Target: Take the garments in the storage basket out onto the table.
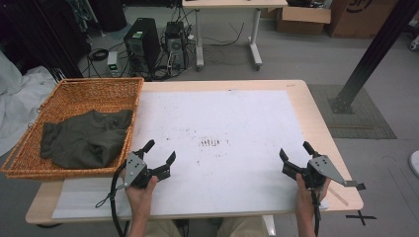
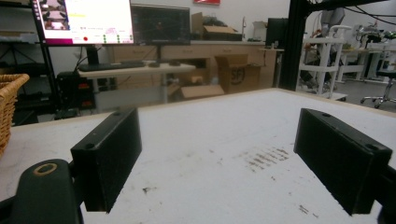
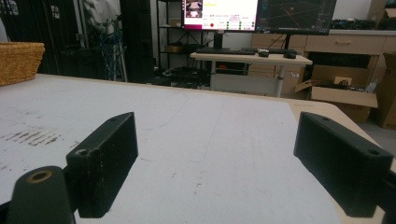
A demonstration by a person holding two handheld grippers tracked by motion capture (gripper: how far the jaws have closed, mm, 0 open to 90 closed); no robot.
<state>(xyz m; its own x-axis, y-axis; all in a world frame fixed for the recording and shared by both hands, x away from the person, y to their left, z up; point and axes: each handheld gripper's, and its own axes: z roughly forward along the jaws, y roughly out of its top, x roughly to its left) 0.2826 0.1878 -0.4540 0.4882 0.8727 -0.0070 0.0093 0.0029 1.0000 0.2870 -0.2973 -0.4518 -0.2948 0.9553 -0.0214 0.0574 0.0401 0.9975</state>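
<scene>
A dark olive garment [image 1: 86, 137] lies crumpled in a wicker basket [image 1: 74, 94] on the table's left edge; the basket's rim [image 2: 8, 100] also appears in the left gripper view and its side [image 3: 18, 60] in the right gripper view. My left gripper [image 1: 159, 151] rests low over the white mat near the front, just right of the basket, open with nothing between its jaws [image 2: 219, 163]. Over the front right of the mat my right gripper [image 1: 294, 150] is open and empty too [image 3: 215, 163].
A white mat [image 1: 222, 123] covers the wooden table, with a patch of dark scuff marks [image 1: 211, 143] at its middle. Behind the table stand a desk, computer towers [image 1: 143, 42] and cardboard boxes; a black post [image 1: 370, 54] rises at the right.
</scene>
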